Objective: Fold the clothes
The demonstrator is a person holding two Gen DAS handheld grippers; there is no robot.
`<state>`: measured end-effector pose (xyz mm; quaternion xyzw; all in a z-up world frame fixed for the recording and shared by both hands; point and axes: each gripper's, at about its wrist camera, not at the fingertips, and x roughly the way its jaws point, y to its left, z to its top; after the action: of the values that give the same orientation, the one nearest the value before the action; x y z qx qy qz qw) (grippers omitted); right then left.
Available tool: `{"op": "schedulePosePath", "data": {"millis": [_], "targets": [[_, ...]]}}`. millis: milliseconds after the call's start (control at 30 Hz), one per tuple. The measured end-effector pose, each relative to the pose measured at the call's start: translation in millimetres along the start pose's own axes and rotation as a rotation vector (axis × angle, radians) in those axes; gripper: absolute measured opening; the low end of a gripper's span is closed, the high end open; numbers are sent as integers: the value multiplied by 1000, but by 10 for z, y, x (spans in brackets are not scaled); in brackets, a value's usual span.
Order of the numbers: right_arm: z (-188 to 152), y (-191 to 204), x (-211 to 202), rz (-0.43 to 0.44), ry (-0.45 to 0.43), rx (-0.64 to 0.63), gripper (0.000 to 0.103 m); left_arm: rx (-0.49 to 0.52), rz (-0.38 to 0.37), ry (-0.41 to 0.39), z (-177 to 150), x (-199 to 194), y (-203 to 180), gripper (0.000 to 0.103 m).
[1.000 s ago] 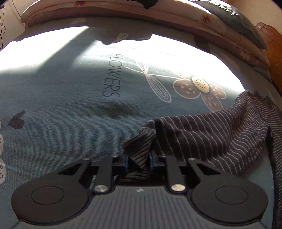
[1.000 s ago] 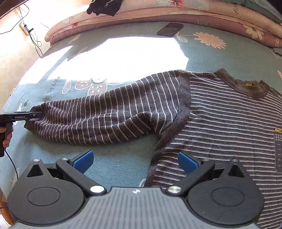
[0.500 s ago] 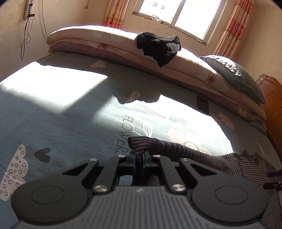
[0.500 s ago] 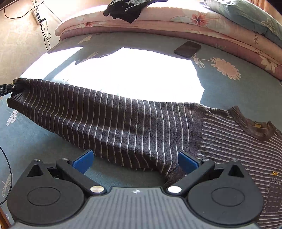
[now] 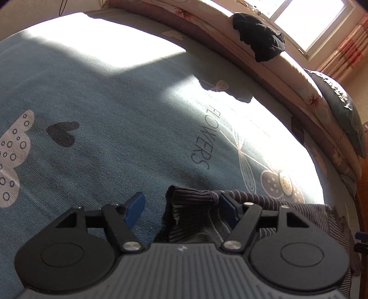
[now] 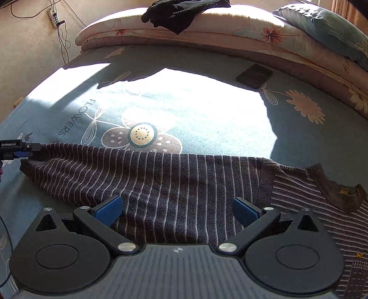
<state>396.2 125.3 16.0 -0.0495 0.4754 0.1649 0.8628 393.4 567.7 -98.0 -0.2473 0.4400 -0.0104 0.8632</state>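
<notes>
Left wrist: left gripper (image 5: 180, 205) fingers opening, sleeve cuff (image 5: 191, 197) between, unpinched; bedspread (image 5: 103, 110) open beyond.

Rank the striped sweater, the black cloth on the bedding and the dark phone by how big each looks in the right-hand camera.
1. striped sweater
2. black cloth, partly cut off at the top
3. dark phone, farther away

Bedsheet (image 6: 207, 119) beyond sweater sleeve (image 6: 161, 179) bare, open; phone (image 6: 254, 76) and stacked quilts (image 6: 230, 30) block far edge.
</notes>
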Motion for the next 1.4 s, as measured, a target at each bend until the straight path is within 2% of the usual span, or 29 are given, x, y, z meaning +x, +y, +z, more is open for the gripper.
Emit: {"op": "schedulePosePath", "data": {"millis": [33,67,100,133,200,267,400,467,567,633,667,700,767,833,900,933,1033,1100,1233,1300,1400], "targets": [[-8,19,18,3,3,1,103,19,-16,8,14,31,-39,59],[-14,41,34,5,6,-3,103,73,-16,15,17,46,-132,17],[-18,58,48,5,9,-9,103,116,-8,21,22,53,-228,1],[-21,76,59,3,11,-16,103,138,-10,15,43,41,-294,1],[-25,104,74,1,15,-27,103,110,-46,-34,154,-45,-305,1],[-29,112,82,-2,18,-28,103,79,-49,-80,332,-81,-207,1],[-49,119,110,7,35,-13,103,33,49,-90,522,-97,19,3],[-62,134,110,10,38,-13,103,33,81,-122,538,-224,63,6],[-88,150,121,14,45,-18,103,63,47,-175,467,-501,-23,16],[-106,152,153,14,54,-13,103,114,29,-134,379,-502,-156,28],[-113,156,169,15,59,-7,103,139,19,-113,335,-502,-223,44],[-117,160,182,16,63,-1,103,172,16,-84,276,-465,-291,53],[-118,174,191,21,65,9,103,231,51,-3,115,-298,-371,51],[-113,198,185,25,64,6,103,258,66,29,-13,-215,-401,47],[-113,224,172,21,61,-21,103,278,46,41,-95,-208,-422,24],[-117,231,170,13,61,-34,103,281,25,58,-101,-212,-429,23],[-139,211,180,-1,69,-44,103,314,-8,58,-42,-239,-446,23],[-154,190,190,-3,77,-31,103,353,-3,40,42,-278,-449,28],[-161,183,191,6,81,-13,103,393,49,37,185,-344,-428,29],[-157,201,197,9,80,-21,103,385,12,44,208,-372,-417,34],[-156,236,231,11,84,-33,103,352,-56,100,189,-305,-410,34]]}}
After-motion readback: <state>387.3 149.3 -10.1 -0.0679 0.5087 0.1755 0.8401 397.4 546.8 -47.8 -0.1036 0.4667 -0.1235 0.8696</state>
